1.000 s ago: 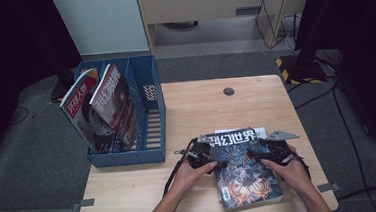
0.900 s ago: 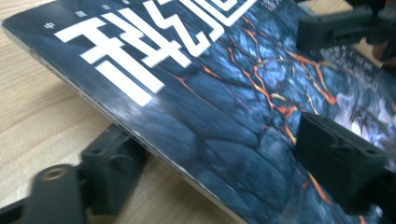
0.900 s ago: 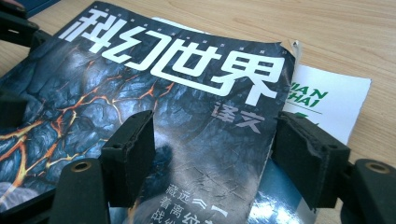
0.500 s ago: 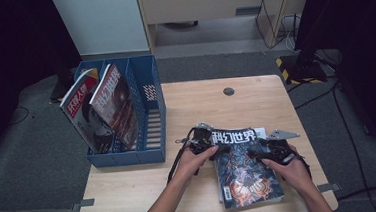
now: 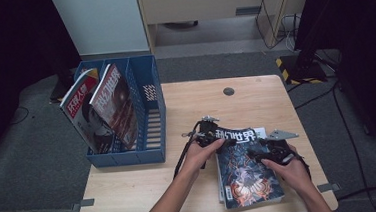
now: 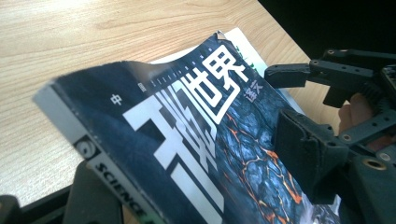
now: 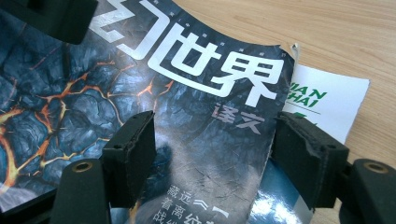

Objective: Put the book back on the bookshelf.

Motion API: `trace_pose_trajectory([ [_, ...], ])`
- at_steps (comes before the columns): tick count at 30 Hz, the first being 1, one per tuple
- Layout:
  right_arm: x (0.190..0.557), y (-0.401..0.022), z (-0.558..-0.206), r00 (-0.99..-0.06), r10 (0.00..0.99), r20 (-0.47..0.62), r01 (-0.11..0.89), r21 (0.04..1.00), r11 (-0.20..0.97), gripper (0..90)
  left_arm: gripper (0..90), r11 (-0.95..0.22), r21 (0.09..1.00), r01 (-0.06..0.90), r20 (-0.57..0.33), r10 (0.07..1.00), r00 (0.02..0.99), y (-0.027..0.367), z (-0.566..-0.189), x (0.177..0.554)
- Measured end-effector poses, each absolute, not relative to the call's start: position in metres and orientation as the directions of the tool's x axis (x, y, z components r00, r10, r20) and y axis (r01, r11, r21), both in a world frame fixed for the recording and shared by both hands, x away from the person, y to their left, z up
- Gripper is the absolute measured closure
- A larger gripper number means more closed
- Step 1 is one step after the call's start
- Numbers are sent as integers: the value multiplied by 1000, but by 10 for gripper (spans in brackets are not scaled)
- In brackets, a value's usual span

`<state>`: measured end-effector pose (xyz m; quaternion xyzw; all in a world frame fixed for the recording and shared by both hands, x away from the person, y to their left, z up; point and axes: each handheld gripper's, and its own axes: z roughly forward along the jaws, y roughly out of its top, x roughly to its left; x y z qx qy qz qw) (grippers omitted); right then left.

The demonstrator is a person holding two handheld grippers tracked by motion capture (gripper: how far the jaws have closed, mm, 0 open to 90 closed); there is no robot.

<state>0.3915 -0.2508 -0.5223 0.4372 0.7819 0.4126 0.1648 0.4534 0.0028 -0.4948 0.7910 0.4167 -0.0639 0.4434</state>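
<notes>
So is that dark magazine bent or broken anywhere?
Yes. The dark magazine's top edge curls up off the table where the left gripper grips its corner, and the cover looks creased near the right gripper.

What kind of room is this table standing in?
Probably an office or lab set up for recording: a small wooden table on grey carpet, a blue file rack holding magazines, and loose cables around dark equipment.

Your glossy paper magazine [image 6: 205, 135] with creased cover, matt black plastic jaws, pale smooth wood-grain table [image 5: 256, 101], blue plastic file rack [image 5: 146, 114] at nine o'clock
</notes>
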Motion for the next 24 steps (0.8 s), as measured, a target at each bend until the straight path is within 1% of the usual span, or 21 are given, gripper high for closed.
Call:
trace_pose_trajectory([
  [3, 391, -251, -522, -563, 820, 103, 548, 789, 277, 303, 318, -255, 643, 722, -473, 609, 636, 0, -497, 455],
  [7, 391, -251, -522, -564, 819, 104, 547, 790, 277, 304, 286, -269, 637, 722, -470, 607, 641, -8, -499, 456],
  [9, 391, -250, -522, -570, 816, 101, 546, 788, 284, 304, 301, -298, 643, 706, -449, 599, 663, -12, -499, 456],
  [11, 391, -250, -522, -568, 817, 102, 546, 789, 281, 304, 310, -302, 643, 704, -443, 603, 664, -13, -498, 456],
  [13, 391, -251, -523, -567, 817, 110, 551, 787, 277, 300, 344, -296, 636, 713, -452, 606, 654, -13, -497, 457],
  [15, 391, -251, -524, -564, 817, 121, 554, 789, 265, 286, 401, -287, 627, 724, -463, 610, 643, -12, -497, 457],
  [19, 392, -249, -524, -566, 813, 136, 564, 783, 261, 199, 527, -256, 629, 733, -486, 606, 629, -9, -496, 458],
  [24, 393, -250, -525, -552, 821, 144, 570, 784, 245, 152, 641, -227, 644, 730, -502, 595, 627, -6, -493, 460],
])
